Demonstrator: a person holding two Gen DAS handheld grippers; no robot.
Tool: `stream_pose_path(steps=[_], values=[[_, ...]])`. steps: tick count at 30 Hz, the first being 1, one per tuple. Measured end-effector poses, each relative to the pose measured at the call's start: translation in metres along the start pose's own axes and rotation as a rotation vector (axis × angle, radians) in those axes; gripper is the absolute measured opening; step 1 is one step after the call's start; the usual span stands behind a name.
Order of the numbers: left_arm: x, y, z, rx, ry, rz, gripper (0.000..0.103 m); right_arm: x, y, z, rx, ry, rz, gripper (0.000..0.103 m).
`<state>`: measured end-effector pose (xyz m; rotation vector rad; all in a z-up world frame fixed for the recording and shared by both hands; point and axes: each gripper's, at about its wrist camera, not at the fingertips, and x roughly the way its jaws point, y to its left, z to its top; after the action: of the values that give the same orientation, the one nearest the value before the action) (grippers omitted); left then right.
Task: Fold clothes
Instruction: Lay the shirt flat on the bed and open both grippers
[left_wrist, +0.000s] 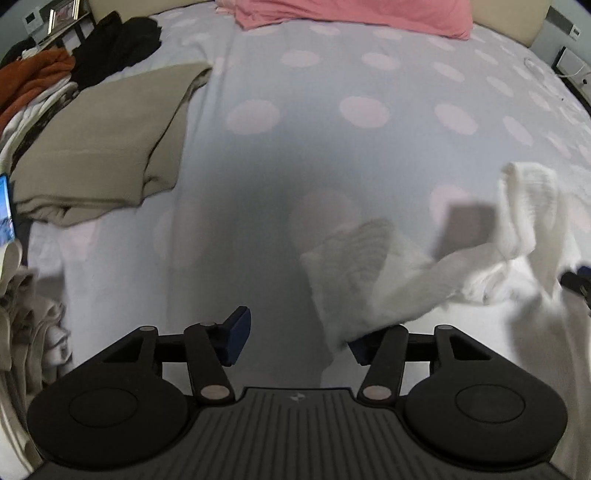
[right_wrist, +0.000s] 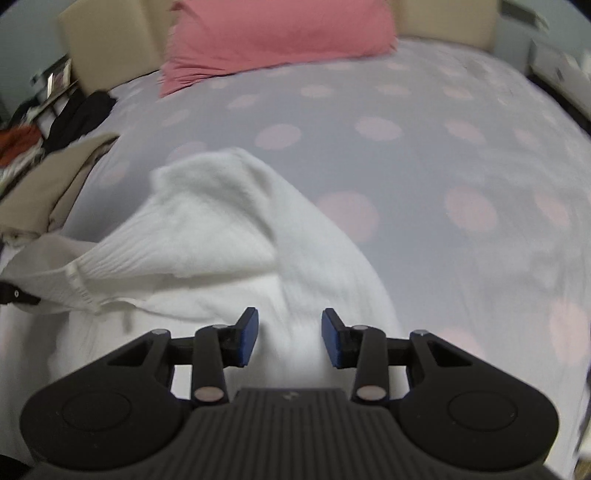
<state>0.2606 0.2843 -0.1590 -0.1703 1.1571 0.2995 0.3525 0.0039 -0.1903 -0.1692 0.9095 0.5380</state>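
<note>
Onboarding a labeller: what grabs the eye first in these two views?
The white sweater, rumpled on the dotted bedspread right ahead of both open hand-held grippers, left and right. Next, the pink pillow at the headboard. Then a folded beige garment at the bed's left edge, with a clothes heap behind it.

Ribbed white knit garment (right_wrist: 207, 229) lies on the smooth matt dotted bedsheet (right_wrist: 424, 166), near matt black plastic right gripper (right_wrist: 290, 338)
</note>
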Motion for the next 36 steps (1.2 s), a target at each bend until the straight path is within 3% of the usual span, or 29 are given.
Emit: stream_pose_path(steps=[2, 4, 6, 7, 8, 9, 10, 14, 18, 21, 22, 24, 26, 28, 29, 33, 36], values=[[-0.001, -0.005, 0.006, 0.010, -0.010, -0.007, 0.053, 0.010, 0.015, 0.019, -0.086, -0.055, -0.029, 0.043], [-0.001, -0.010, 0.012, 0.025, -0.012, -0.010, 0.053, 0.022, 0.025, 0.041, -0.162, -0.103, -0.051, 0.052], [-0.001, -0.011, 0.017, 0.028, -0.011, -0.009, 0.053, 0.047, 0.028, 0.062, -0.205, -0.057, -0.072, 0.067], [-0.001, -0.011, 0.019, 0.028, -0.010, -0.009, 0.053, 0.063, 0.027, 0.071, -0.214, 0.008, -0.070, 0.067], [-0.001, -0.011, 0.021, 0.028, -0.008, -0.008, 0.053, 0.084, 0.022, 0.076, -0.206, 0.113, -0.059, 0.055], [0.000, -0.011, 0.023, 0.028, -0.007, -0.008, 0.053, 0.094, 0.017, 0.079, -0.192, 0.161, -0.057, 0.001], [-0.001, -0.010, 0.024, 0.024, -0.012, -0.009, 0.053, 0.094, 0.012, 0.083, -0.177, 0.147, -0.062, 0.008], [-0.001, -0.003, 0.029, 0.012, -0.029, -0.018, 0.053, 0.083, -0.014, 0.104, -0.096, 0.066, -0.083, 0.005], [-0.003, -0.004, 0.031, 0.007, -0.062, -0.081, 0.059, 0.064, -0.048, 0.139, -0.028, -0.039, -0.118, 0.005], [-0.004, -0.013, 0.028, 0.030, -0.080, -0.124, 0.060, 0.067, -0.064, 0.156, -0.005, -0.060, -0.153, 0.006], [-0.007, -0.019, 0.026, 0.049, -0.089, -0.119, 0.057, 0.073, -0.069, 0.157, 0.006, -0.035, -0.155, 0.008], [-0.015, -0.026, 0.024, 0.067, -0.105, -0.147, 0.053, 0.091, -0.077, 0.146, 0.023, 0.092, -0.139, 0.031], [-0.026, -0.028, 0.021, 0.071, -0.128, -0.239, 0.053, 0.101, -0.076, 0.127, -0.016, 0.167, -0.158, 0.028], [-0.032, -0.030, 0.018, 0.093, -0.126, -0.284, 0.054, 0.097, -0.074, 0.108, -0.030, 0.140, -0.204, 0.028], [-0.028, -0.031, 0.014, 0.100, -0.102, -0.268, 0.054, 0.093, -0.078, 0.099, 0.010, 0.131, -0.203, 0.028], [-0.005, -0.027, -0.003, 0.082, 0.022, -0.207, 0.054, 0.065, -0.084, 0.063, 0.176, 0.079, -0.139, 0.029], [0.009, -0.019, -0.023, 0.044, 0.109, -0.208, 0.054, 0.032, -0.075, 0.028, 0.157, 0.042, -0.110, 0.034]])
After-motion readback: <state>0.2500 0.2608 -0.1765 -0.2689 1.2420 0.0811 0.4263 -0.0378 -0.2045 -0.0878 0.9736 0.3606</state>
